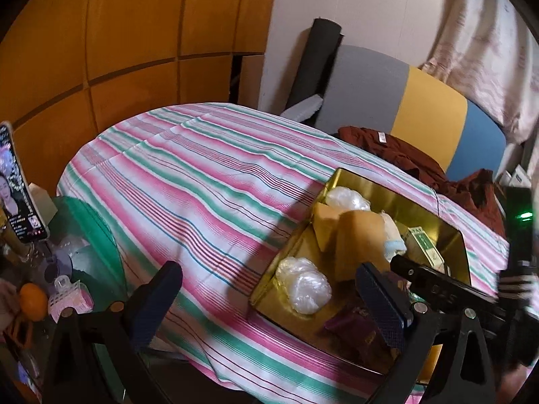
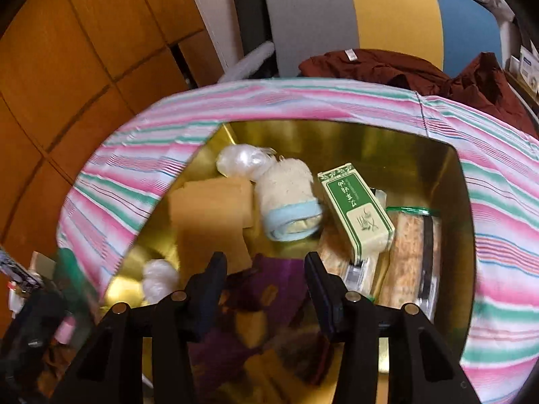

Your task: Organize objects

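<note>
A gold tin sits on the striped tablecloth that covers the table, close to its near right edge, and nearly all the loose things are inside it. In the tin's far left corner lies a crumpled clear plastic bag; a second clear plastic bag lies near the tin's near left corner. Between them, tan folded cloths lean against one another. Just beside these, toward the middle of the tin, is a rolled cream towel with a pale blue band at its near end. To the right of the towel a green-and-cream box rests tilted, its near end lying on top of zip bags of pale sticks that fill the tin's right side. At the near edge of the tin lies a purple patterned packet.

The right gripper points down into the tin, its jaws parted and clear of everything, with the purple packet showing in the gap below them; nothing is pinched. The left gripper hovers over the tablecloth at the tin's left side with its jaws spread wide and nothing between them.

Off the table's left edge stand a phone with a lit screen and an orange. A dark red garment lies at the far edge.
</note>
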